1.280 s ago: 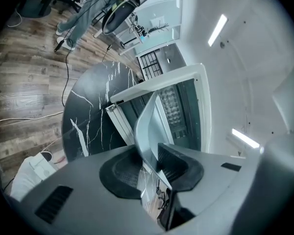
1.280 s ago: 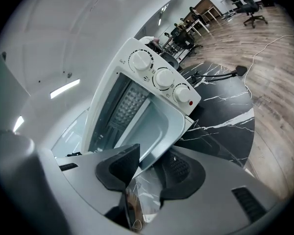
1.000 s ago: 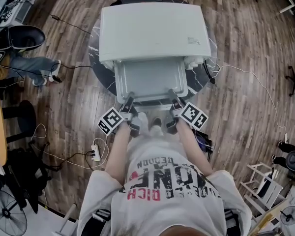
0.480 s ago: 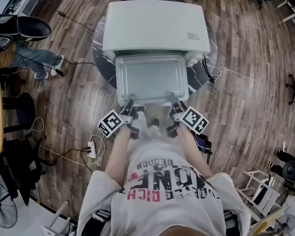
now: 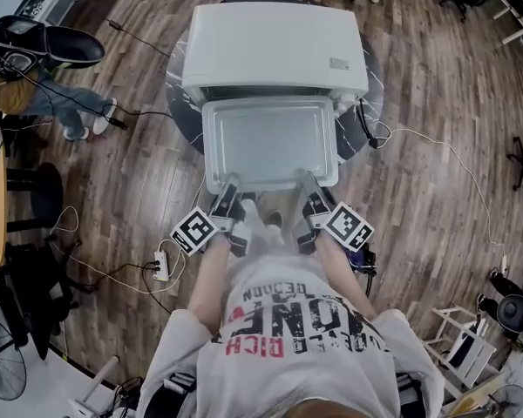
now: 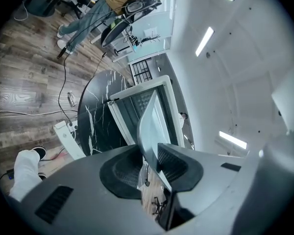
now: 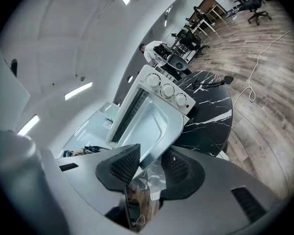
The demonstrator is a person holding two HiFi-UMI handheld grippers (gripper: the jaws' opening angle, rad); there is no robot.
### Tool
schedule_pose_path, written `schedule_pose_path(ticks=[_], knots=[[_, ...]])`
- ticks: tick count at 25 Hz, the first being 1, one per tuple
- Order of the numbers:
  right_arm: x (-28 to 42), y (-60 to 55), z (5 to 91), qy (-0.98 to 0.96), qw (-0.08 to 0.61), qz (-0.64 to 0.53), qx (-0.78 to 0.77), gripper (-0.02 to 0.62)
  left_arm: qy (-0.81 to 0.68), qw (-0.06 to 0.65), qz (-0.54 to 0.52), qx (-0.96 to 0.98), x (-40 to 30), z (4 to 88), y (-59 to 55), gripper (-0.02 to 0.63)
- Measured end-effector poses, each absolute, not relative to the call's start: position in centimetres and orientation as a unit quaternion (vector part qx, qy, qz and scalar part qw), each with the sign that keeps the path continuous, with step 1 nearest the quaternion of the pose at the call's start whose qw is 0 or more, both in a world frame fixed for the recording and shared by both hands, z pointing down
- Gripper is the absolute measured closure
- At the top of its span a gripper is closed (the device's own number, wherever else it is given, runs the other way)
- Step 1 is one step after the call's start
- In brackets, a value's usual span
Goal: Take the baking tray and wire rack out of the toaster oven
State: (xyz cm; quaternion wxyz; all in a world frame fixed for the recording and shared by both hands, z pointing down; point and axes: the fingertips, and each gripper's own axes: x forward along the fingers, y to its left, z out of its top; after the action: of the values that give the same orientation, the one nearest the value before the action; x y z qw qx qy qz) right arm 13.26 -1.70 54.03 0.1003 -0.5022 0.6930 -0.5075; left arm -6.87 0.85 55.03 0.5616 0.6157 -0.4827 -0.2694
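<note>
From the head view I see the tray [image 5: 268, 142], a shallow pale metal pan with rounded corners, drawn most of the way out of the white oven [image 5: 275, 50]. Its far edge is at the oven mouth and its near edge hangs past the round black marbled table [image 5: 176, 116], over the plank floor [image 5: 436, 103].

The left gripper [image 5: 228, 185] and right gripper [image 5: 307, 183] meet that near rim towards its two corners, but from above I can't read the jaws.

The gripper views settle it. On each, the ribbed black pads are partly closed and pinch the tray's thin rim, seen edge-on from the left and more face-on from the right.

Only the right gripper view shows the three knobs [image 7: 166, 89] on the oven's front.

The oven's inside is dark and I can't make out the rack. The person's arms hide the gripper handles.
</note>
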Motion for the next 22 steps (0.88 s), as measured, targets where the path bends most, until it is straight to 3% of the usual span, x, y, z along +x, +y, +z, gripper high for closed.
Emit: schedule_pose_path(ticks=[22], knots=[[14.4, 0.2, 48.3, 0.726, 0.151, -0.474, -0.474, 0.472, -0.466, 0.518, -0.311, 0.646, -5.8, 49.1, 2.7, 0.514]])
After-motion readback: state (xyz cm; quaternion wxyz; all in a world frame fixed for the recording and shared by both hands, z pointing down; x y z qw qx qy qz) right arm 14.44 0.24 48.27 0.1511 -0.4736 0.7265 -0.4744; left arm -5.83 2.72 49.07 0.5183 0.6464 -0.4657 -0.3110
